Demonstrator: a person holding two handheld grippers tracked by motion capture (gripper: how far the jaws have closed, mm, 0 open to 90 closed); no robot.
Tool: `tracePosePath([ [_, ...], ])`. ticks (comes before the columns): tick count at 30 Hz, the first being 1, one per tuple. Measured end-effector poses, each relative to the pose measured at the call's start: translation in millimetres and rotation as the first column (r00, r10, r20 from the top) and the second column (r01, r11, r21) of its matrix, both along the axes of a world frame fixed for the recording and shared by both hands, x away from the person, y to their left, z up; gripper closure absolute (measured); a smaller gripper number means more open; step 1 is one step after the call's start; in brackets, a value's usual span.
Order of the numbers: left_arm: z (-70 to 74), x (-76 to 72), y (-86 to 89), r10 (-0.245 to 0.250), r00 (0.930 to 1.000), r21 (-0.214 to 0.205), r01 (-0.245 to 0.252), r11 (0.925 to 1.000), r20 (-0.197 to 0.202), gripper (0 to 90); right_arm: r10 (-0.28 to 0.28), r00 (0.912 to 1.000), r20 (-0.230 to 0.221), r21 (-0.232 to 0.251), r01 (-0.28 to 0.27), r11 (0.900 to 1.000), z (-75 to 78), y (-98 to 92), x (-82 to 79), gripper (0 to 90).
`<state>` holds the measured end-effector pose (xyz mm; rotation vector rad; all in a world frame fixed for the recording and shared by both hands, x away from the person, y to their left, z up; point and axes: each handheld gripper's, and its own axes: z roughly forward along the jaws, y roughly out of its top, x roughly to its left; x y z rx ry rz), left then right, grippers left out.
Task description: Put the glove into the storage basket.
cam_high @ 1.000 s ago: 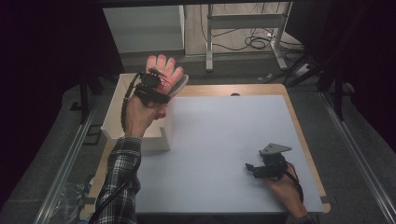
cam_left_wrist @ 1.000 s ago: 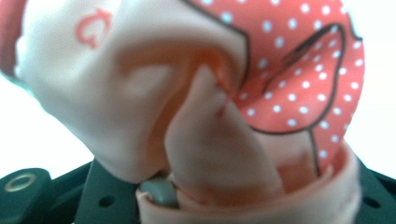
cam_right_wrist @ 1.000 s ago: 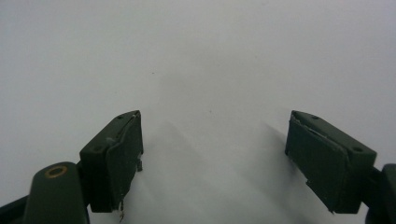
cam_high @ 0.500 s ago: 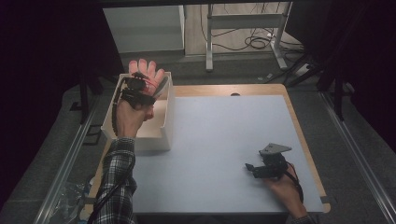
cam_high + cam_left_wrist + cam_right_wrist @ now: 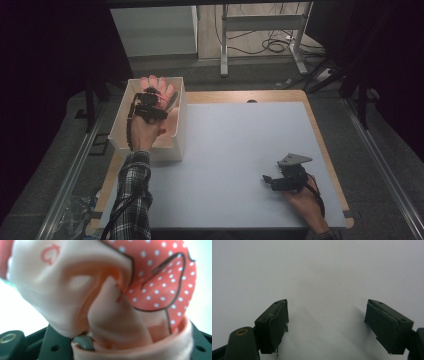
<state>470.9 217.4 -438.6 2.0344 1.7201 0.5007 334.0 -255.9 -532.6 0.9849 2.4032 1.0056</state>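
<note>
Left claw (image 5: 161, 101) clamped on pink polka-dot rubber glove (image 5: 157, 86), upper left of frame, inside white plastic bin (image 5: 176, 145). Right claw (image 5: 268, 180) released, lower right.

**Left arm stretched out, right hand low**

Your left gripper (image 5: 156, 100) sits at the far left, carried by a forearm in a plaid sleeve (image 5: 129, 200) that stretches straight ahead from the near edge. Its jaws are nearly closed and clamp soft fabric pinched between them. Your right gripper (image 5: 272, 181) lies low at the near right, pointing left, jaws spread wide apart with nothing between them, your hand (image 5: 306, 204) curled behind it.
</note>
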Motion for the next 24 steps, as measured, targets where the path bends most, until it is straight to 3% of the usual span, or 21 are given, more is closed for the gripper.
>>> tracePosePath([
  [14, -34.3, 18.2, -10.6, 0.026, 0.9957, 0.012, -0.025, 0.9996, -0.088, 44.5, -0.001, 1.0000, 0.000, 0.000, 0.001, 1.0000, 0.0, 0.1, -0.1, 19.3],
  [21, -47.2, 27.6, -18.9, 0.022, 0.9899, 0.018, -0.020, 0.9996, -0.140, 41.2, -0.001, 1.0000, 0.000, 0.000, 0.001, 1.0000, 0.0, 0.1, -0.2, 19.3],
  [24, -51.3, 30.5, -22.2, 0.008, 0.9858, 0.045, 0.000, 0.9990, -0.167, 35.6, -0.001, 1.0000, 0.000, 0.000, 0.001, 1.0000, 0.0, 0.1, -0.2, 19.3],
])
